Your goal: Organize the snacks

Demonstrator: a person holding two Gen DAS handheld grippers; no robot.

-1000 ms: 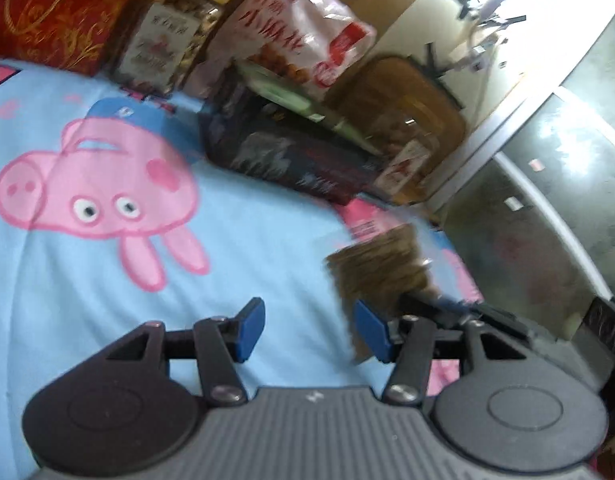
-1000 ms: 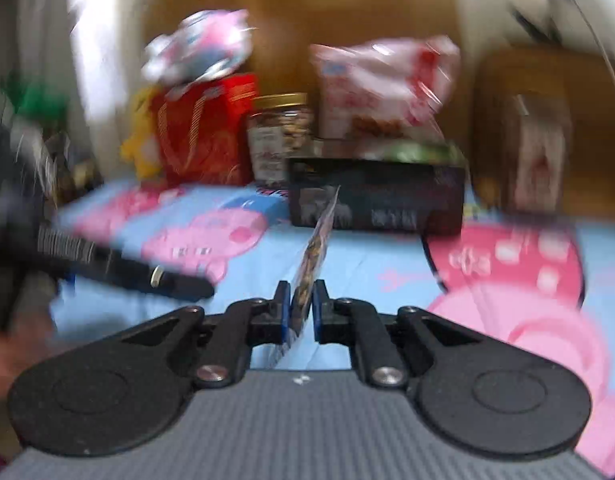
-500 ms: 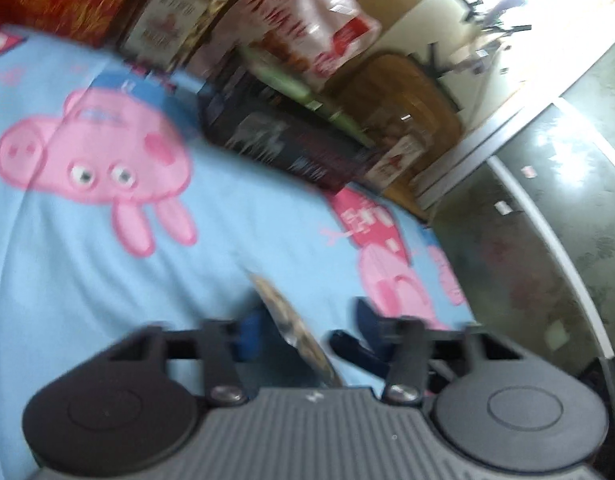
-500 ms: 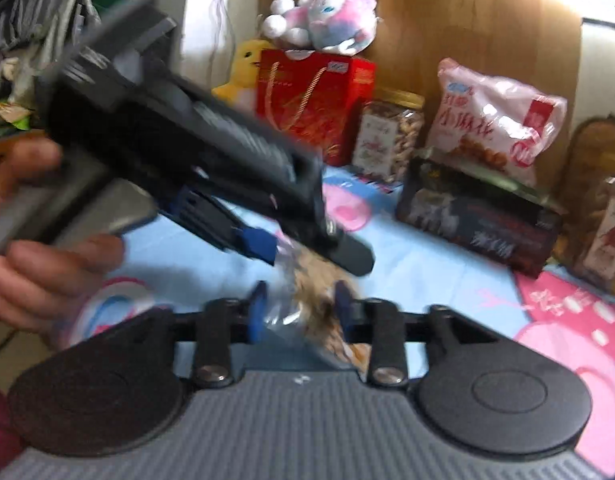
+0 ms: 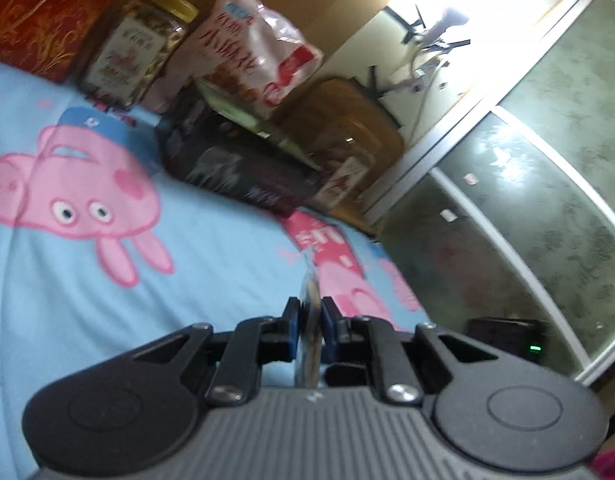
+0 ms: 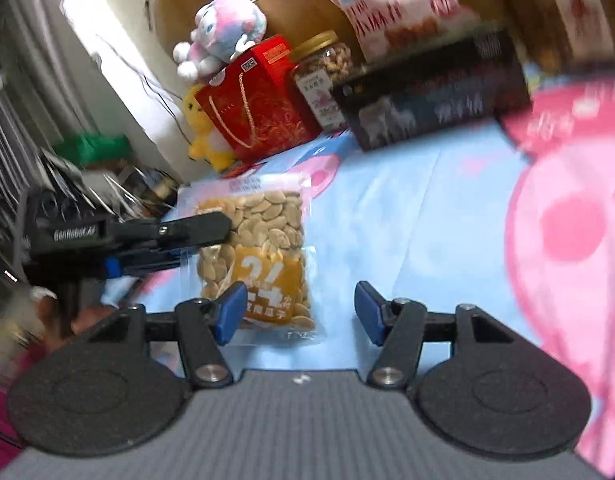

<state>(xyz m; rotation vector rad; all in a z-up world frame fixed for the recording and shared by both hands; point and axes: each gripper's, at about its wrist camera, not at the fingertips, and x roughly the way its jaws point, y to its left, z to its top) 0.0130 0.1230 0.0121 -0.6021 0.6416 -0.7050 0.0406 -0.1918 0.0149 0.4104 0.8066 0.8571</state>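
A clear packet of pale seeds with an orange label hangs upright over the blue cartoon-pig bedsheet. My left gripper comes in from the left and is shut on the packet's left edge. In the left wrist view the packet shows edge-on, pinched between the blue pads of the left gripper. My right gripper is opening. Its pads stand wide apart and touch nothing; the packet hangs just beyond its left finger.
Snacks line the headboard: a red gift box, a jar of nuts, a pink-white snack bag, a black box and a brown container. Plush toys sit on the red box. A hand shows at lower left.
The seed packet has passed from my right gripper to my left. The left jaws shut on it; the right jaws let go, opened wide and rolled away.
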